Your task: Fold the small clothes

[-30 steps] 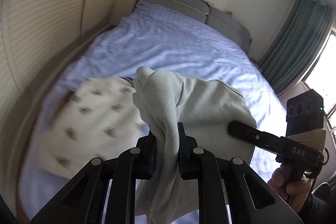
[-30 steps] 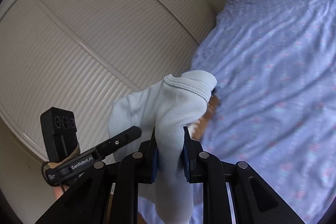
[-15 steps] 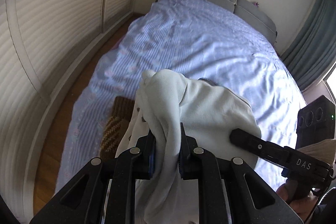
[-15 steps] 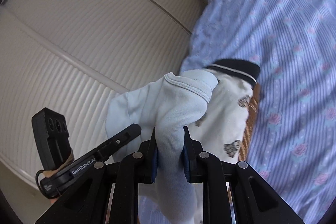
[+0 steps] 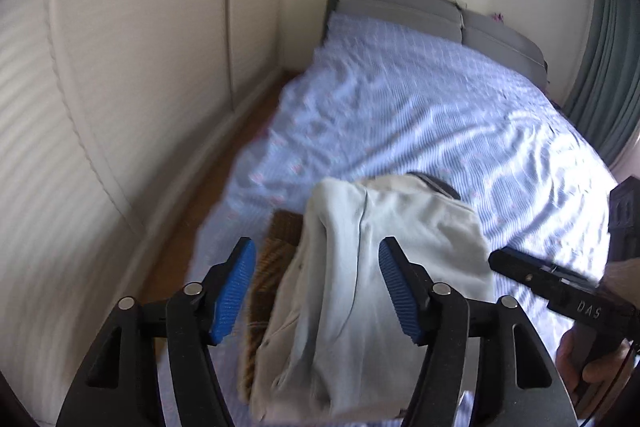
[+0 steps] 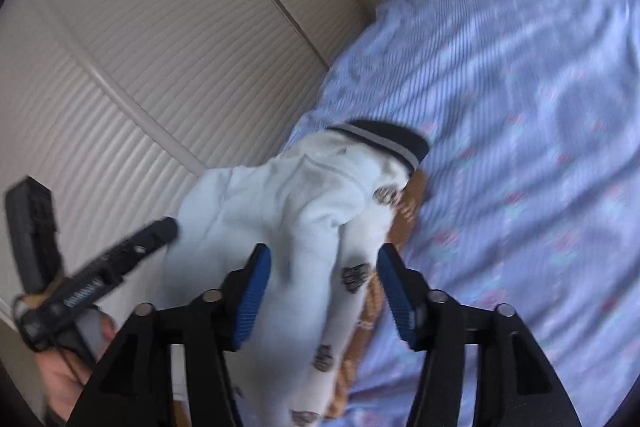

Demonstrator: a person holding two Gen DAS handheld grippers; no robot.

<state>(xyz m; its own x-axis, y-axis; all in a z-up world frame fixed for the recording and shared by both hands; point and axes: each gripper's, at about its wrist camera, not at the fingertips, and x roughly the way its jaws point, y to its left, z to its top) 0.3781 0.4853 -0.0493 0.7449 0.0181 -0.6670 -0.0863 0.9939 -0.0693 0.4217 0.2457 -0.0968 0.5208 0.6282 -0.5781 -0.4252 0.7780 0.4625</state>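
Observation:
A folded pale blue garment [image 5: 372,279] lies on top of a pile of folded clothes at the near left corner of the bed; it also shows in the right wrist view [image 6: 280,223]. Under it are a white printed garment with a dark striped cuff [image 6: 384,139] and a brown knit piece [image 5: 276,243]. My left gripper [image 5: 316,287] is open, its blue pads either side of the pale garment without gripping it. My right gripper [image 6: 322,291] is open too, just above the pile. The right gripper's body also shows in the left wrist view [image 5: 560,291].
The bed with its lilac striped sheet [image 5: 420,115] stretches away to grey pillows [image 5: 400,11]. A ribbed white wardrobe [image 6: 140,47] runs close along the left side, with a strip of wooden floor [image 5: 208,203] between. Green curtains [image 5: 608,59] hang at the far right.
Both grippers have opened and let go of the pale blue garment, which now rests on the pile. Both grippers have pulled back slightly.

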